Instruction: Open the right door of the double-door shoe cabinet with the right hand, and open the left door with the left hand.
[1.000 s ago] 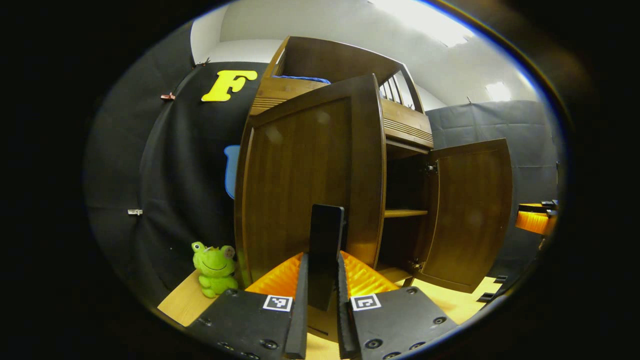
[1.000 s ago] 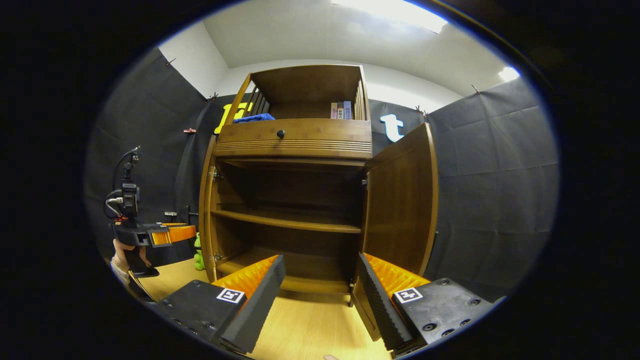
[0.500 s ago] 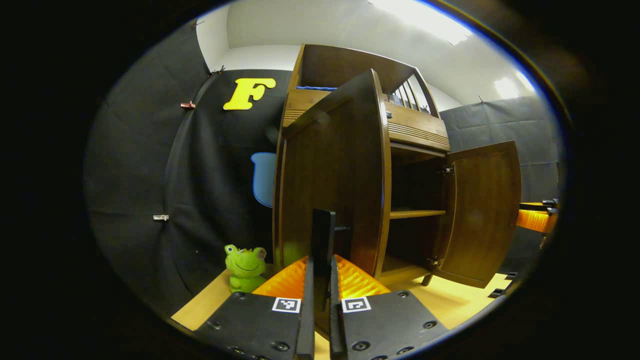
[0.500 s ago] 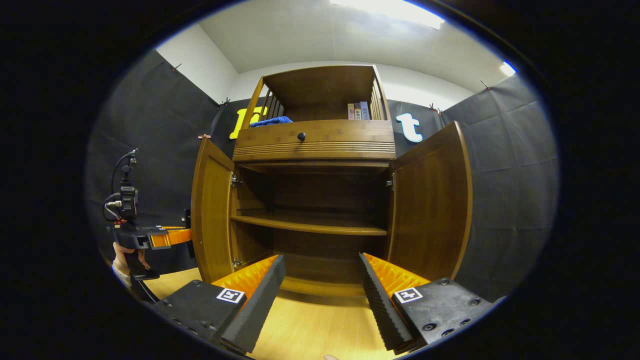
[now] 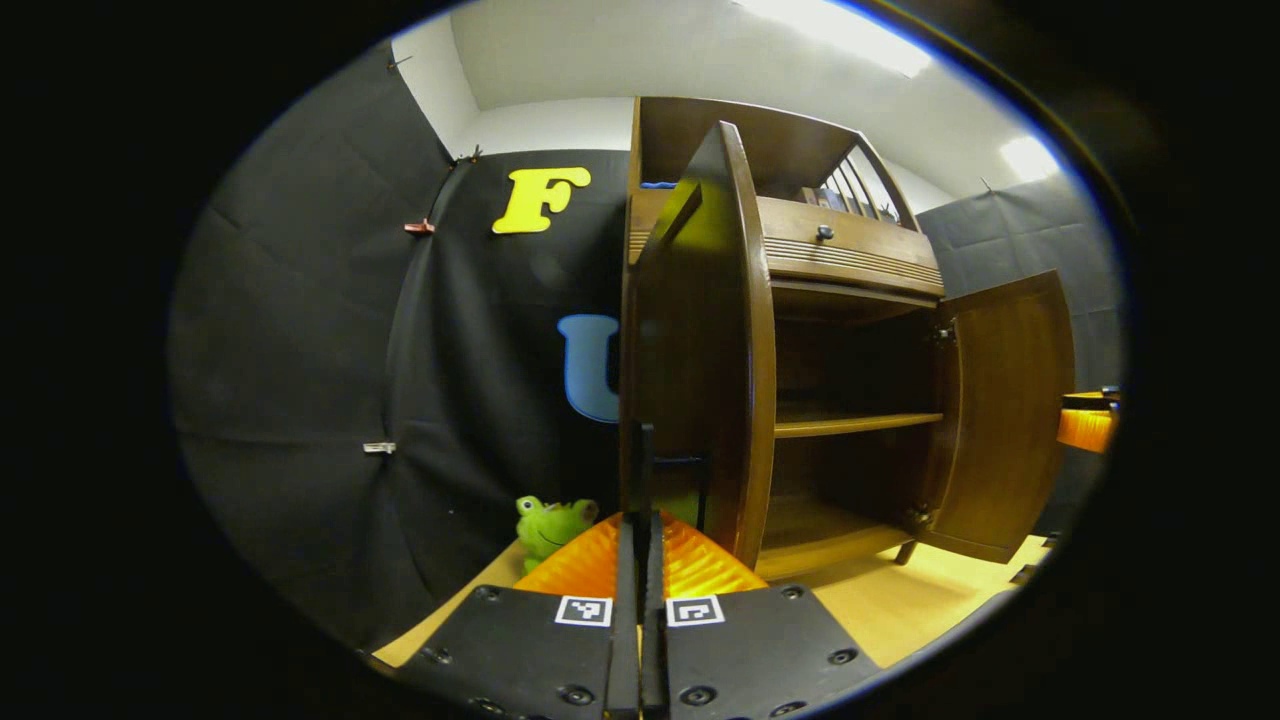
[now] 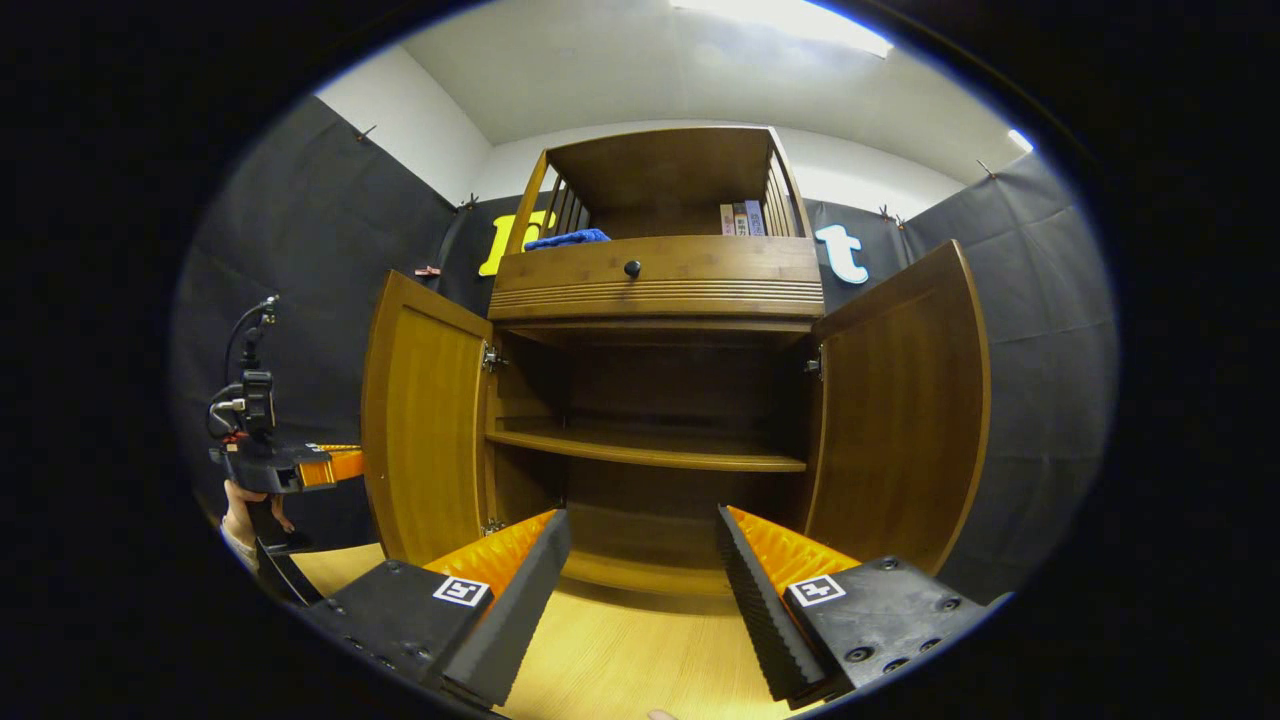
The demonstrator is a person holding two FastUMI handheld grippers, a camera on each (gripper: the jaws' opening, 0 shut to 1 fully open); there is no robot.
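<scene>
Gaping left door (image 6: 420, 430), right door (image 6: 900, 410), wide apart

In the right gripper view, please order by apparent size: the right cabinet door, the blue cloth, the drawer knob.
1. right cabinet door
2. blue cloth
3. drawer knob
The door is nearer the camera, but the gaps are plain.

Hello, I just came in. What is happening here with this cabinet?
A person with tongs in each hand is opening a wooden shoe cabinet. Both doors stand wide open. The left tongs are closed on the thin dark handle of the left door. The right tongs are open, holding nothing, in front of the empty shelves, apart from the right door. A green frog toy sits beside the cabinet.
</scene>
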